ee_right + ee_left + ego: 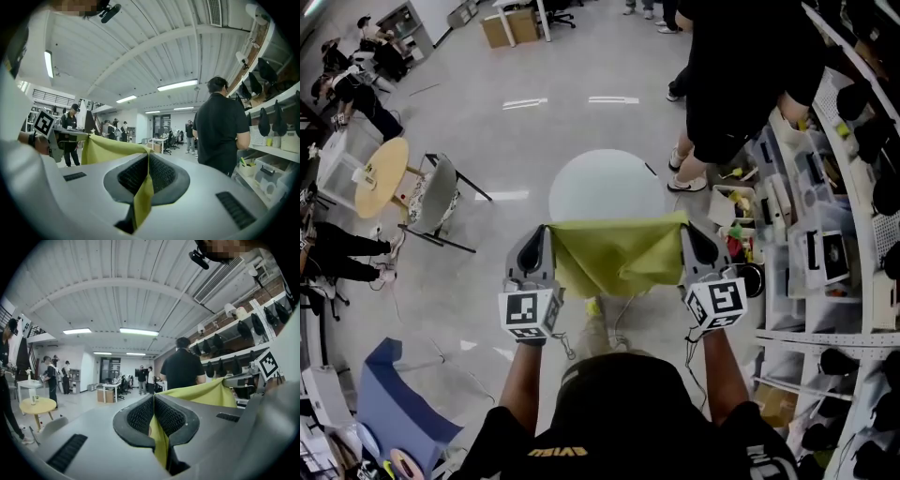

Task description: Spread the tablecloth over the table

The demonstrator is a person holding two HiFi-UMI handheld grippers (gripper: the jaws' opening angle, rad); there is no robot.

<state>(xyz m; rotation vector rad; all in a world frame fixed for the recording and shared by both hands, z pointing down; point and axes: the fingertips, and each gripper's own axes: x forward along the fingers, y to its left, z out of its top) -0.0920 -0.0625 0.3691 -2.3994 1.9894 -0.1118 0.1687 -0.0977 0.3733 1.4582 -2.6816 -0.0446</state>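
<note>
A yellow-green tablecloth (617,251) hangs stretched between my two grippers, above the near edge of a round white table (605,183). My left gripper (539,234) is shut on the cloth's left corner, and my right gripper (694,234) is shut on its right corner. In the left gripper view the cloth (206,392) runs from the pinched jaws off to the right. Seen from the right gripper view, the same cloth (110,147) leads left toward the other gripper. Most of the table top shows beyond the cloth's upper edge.
A person in black (741,84) stands just right of the table by shelving with bins (806,216). A grey chair (436,197) and a small wooden table (382,173) stand to the left. A blue seat (394,398) is at lower left.
</note>
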